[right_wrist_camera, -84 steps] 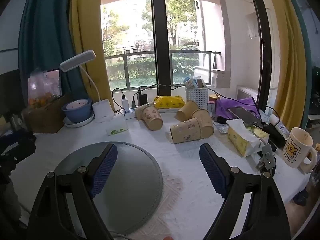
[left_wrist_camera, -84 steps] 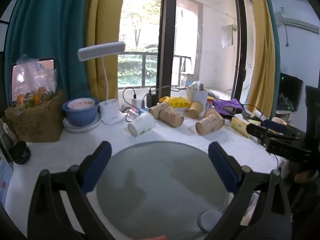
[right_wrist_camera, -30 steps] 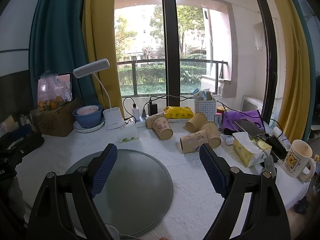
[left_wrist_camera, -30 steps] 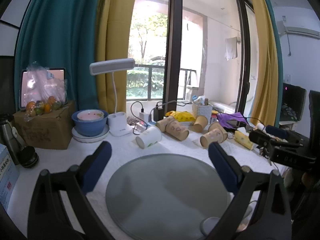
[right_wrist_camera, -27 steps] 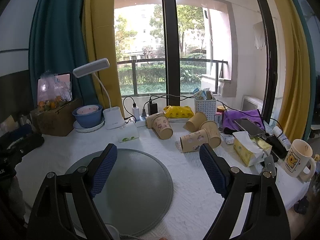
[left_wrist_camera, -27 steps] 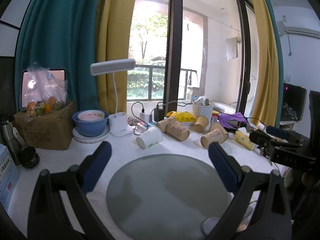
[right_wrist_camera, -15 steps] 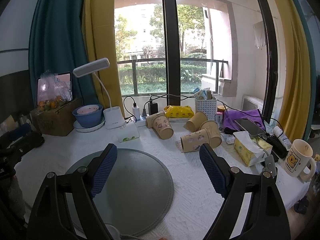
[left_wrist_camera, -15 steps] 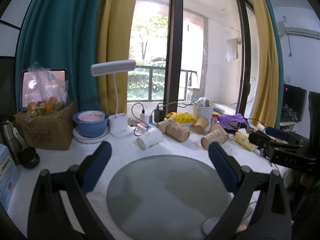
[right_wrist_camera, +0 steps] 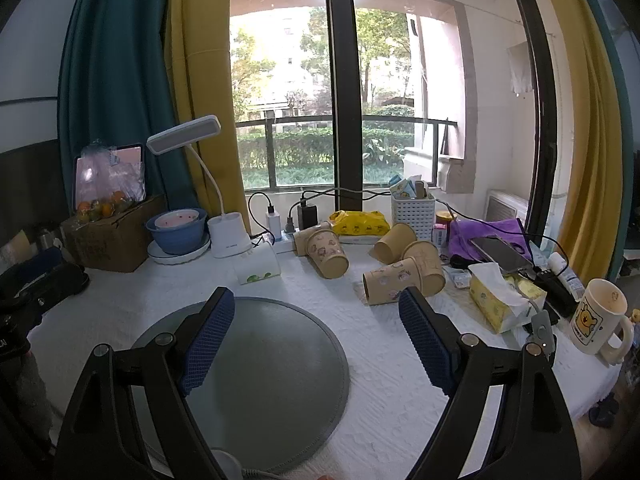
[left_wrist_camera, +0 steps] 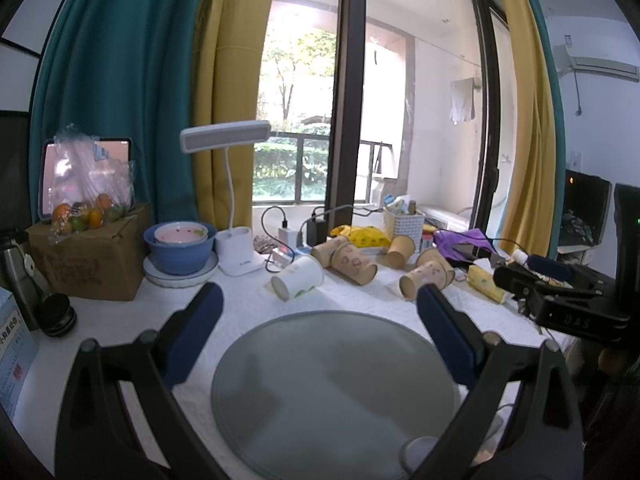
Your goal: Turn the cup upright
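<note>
Several paper cups lie on their sides at the back of the white table. A white cup (left_wrist_camera: 298,277) with a green print lies nearest, also in the right wrist view (right_wrist_camera: 258,267). Brown cups (left_wrist_camera: 354,262) (right_wrist_camera: 392,280) lie further right. My left gripper (left_wrist_camera: 318,322) is open and empty above a round grey mat (left_wrist_camera: 332,380). My right gripper (right_wrist_camera: 316,330) is open and empty over the mat's right side (right_wrist_camera: 260,360). Both grippers stand well short of the cups.
A desk lamp (left_wrist_camera: 236,248), blue bowls (left_wrist_camera: 180,248) and a cardboard box (left_wrist_camera: 86,260) stand at back left. A white basket (right_wrist_camera: 412,212), a tissue box (right_wrist_camera: 504,300), a phone and a bear mug (right_wrist_camera: 596,320) stand at right.
Both views have risen and tilted up since 2.8 s ago. Over the last second almost nothing moves. Both grippers stay open.
</note>
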Demonstrator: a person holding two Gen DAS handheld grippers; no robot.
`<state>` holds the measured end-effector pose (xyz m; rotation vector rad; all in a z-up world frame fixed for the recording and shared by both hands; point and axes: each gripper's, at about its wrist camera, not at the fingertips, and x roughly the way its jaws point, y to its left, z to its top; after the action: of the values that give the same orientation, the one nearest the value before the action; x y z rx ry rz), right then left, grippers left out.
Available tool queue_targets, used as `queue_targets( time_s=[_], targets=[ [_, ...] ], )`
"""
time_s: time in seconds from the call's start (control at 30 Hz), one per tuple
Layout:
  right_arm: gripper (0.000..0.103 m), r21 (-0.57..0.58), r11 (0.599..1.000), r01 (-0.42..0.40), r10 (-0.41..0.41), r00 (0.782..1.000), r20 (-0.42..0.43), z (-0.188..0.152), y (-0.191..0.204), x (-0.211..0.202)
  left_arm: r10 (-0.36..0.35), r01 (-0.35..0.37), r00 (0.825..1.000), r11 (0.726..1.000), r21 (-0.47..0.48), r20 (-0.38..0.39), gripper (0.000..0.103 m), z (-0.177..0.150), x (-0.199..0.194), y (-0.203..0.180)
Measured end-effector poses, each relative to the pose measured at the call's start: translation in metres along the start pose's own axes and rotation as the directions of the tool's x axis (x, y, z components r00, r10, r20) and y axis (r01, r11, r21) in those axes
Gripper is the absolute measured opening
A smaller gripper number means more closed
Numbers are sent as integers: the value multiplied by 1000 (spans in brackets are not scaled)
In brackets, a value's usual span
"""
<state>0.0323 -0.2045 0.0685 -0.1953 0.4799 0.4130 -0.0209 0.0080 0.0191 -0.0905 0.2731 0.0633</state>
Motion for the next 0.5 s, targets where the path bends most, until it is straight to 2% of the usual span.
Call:
queue_targets(
  time_s=[0.3, 0.5],
  targets=[
    [87, 2, 1000, 0, 0, 1000, -10, -1, 1, 6, -3, 3, 1000, 1000, -4, -12, 98, -2, 5, -2],
    [87, 16, 1000, -3, 3, 999, -46, 1, -6, 26, -21, 21, 998, 1000, 5, -59, 98, -3, 25, 3]
  ],
)
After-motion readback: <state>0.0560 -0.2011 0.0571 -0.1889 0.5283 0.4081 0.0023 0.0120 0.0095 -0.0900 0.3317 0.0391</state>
